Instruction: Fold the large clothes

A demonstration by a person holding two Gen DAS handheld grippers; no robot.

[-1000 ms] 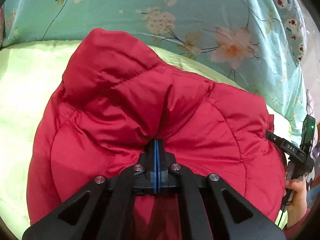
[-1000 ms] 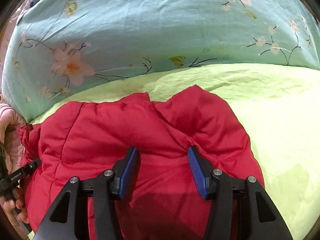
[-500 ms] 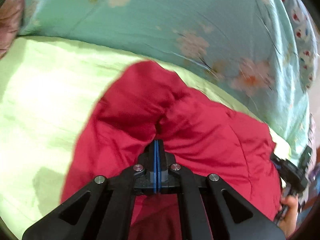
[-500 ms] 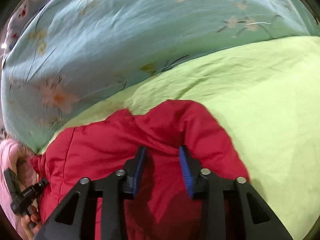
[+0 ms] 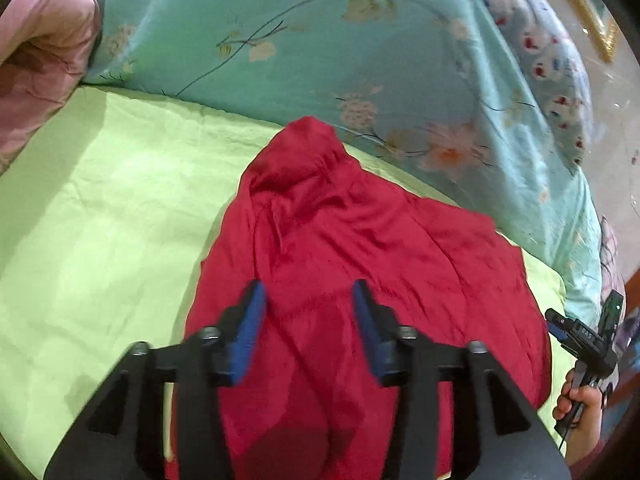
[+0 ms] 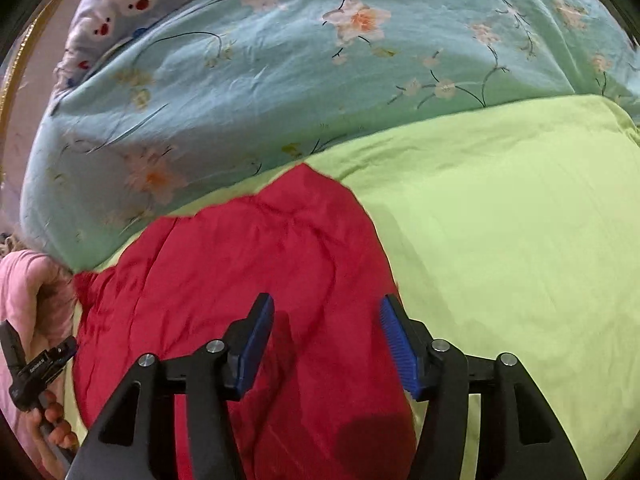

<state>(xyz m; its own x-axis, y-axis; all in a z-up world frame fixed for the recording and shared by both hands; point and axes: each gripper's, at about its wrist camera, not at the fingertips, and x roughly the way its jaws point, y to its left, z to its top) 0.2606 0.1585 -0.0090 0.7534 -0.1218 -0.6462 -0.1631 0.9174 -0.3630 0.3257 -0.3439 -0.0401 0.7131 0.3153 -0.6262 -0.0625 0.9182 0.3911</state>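
Fingers (image 5: 256,320) of both grippers — just opened, empty — hover tilted down over red jacket (image 5: 360,280).

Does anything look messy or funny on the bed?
Nothing is torn or spilled. The red jacket lies bunched and wrinkled on the green sheet, with one part poking up crookedly toward the flowered quilt. It is not a tidy fold yet. Both grippers, left and right, have just opened and hold nothing.

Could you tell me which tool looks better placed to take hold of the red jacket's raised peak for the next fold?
Left, probably: the left tool points at the red jacket peak.
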